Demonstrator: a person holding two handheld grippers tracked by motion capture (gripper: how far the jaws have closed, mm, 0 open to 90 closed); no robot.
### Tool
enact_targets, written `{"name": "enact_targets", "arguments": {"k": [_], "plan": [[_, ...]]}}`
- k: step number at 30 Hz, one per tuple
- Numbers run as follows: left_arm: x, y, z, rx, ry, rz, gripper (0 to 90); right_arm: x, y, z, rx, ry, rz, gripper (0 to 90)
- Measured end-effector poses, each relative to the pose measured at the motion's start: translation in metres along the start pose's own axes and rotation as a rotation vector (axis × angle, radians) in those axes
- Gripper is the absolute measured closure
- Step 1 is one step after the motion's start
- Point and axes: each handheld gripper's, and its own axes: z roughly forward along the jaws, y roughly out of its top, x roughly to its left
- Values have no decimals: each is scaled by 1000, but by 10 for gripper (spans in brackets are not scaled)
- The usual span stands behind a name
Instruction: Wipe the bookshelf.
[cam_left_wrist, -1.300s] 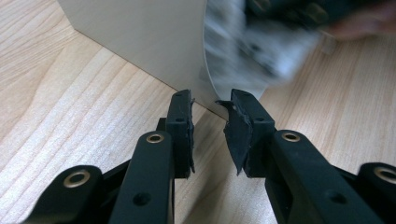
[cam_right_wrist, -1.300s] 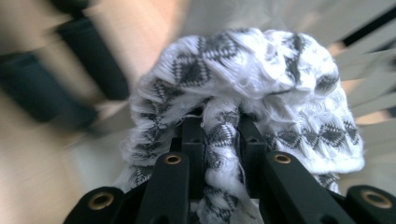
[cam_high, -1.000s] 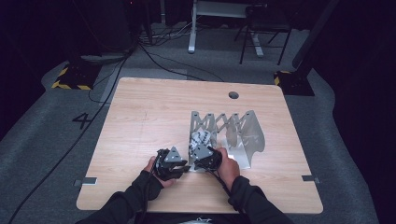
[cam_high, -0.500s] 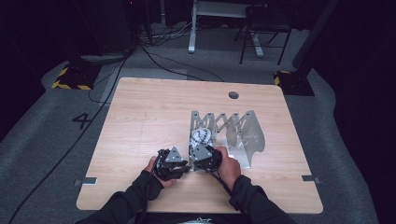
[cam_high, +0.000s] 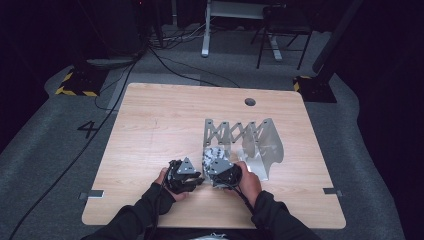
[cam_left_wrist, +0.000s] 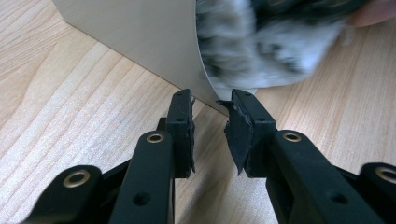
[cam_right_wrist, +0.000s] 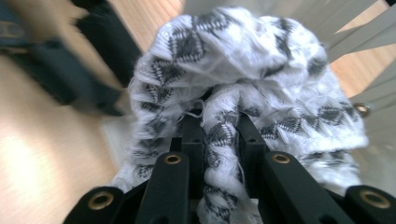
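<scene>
Right tool (cam_right_wrist: 215, 135) pinches the patterned cloth (cam_right_wrist: 243, 84) beside the rack (cam_high: 250, 142).

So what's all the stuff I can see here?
Table: one, light wood, centre of the high view.
Folding rack: one, silver-grey metal, on the table's right half.
Knitted cloth: one, white with black diamonds, bunched at the rack's near left end.
Chair: one, dark, on the floor beyond the table.
Left tongs: one, black, open by the rack's edge.
Right tongs: one, black, shut on the cloth.
</scene>
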Motion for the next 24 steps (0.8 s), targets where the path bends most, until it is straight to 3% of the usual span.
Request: {"name": "enact_targets", "arguments": {"k": [3,6,10,12,14,18,24], "plan": [[0,0,0,-2,3,-2,691,-1,3,-26,-83,-37,-7,777],[0,0,0,-2,7,-4,674,-7,4,-58,-168,-78,17,777],[0,0,0,-3,10,1,669,-15,-2,-91,-235,-162,36,777],[0,0,0,-3,10,3,665,-22,-9,-110,-279,-213,69,776],[0,0,0,-1,11,0,663,-27,-14,-125,-309,-233,88,776],[0,0,0,1,9,-1,660,-36,-23,-150,-354,-324,118,775],[0,0,0,0,11,-2,655,-52,-36,-155,-331,-443,179,775]]}}
